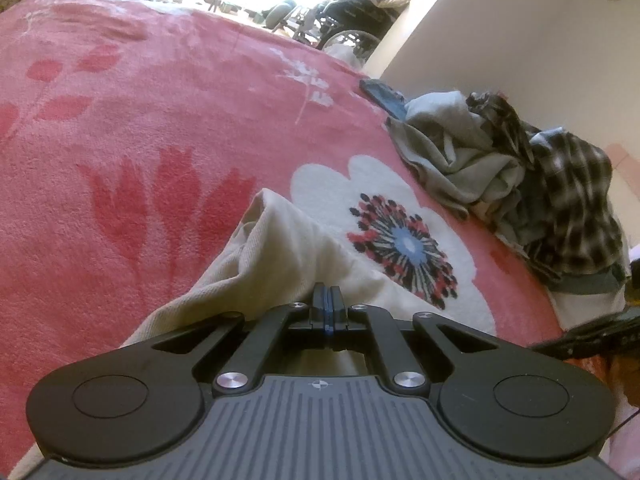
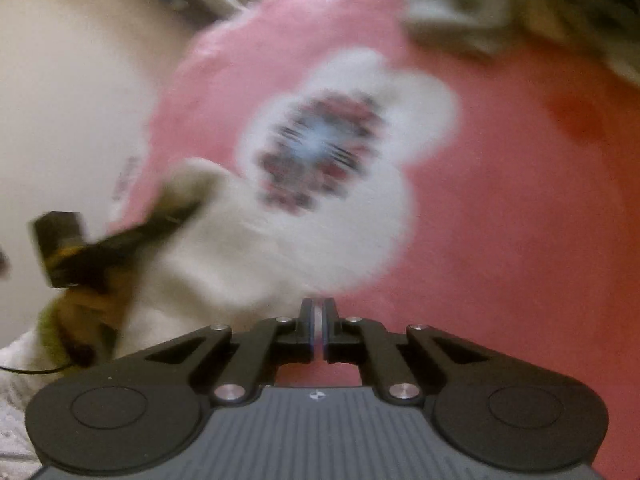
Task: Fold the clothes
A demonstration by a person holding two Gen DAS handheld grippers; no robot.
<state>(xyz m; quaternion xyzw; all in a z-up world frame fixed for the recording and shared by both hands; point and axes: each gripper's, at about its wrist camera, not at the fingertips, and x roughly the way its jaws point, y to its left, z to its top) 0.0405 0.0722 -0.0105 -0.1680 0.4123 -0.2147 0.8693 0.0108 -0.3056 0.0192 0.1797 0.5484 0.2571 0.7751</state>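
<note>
- Left gripper (image 1: 327, 294) clamped together on the cream garment (image 1: 288, 248) — cloth rising in a ridge straight ahead of the jaws, probably pinched at an edge so it can be lifted and laid flat.
- Right gripper (image 2: 318, 312) closed too, a pale sliver between the jaws; whether that is cloth, cannot tell through the blur.
- Same cream garment (image 2: 224, 240) ahead and left of the right claw, spread over the pink floral blanket (image 1: 160, 140).
- Pile of unfolded clothes (image 1: 528, 184) well off to the right of the left claw — likely parked there, awaiting their turn.
</note>
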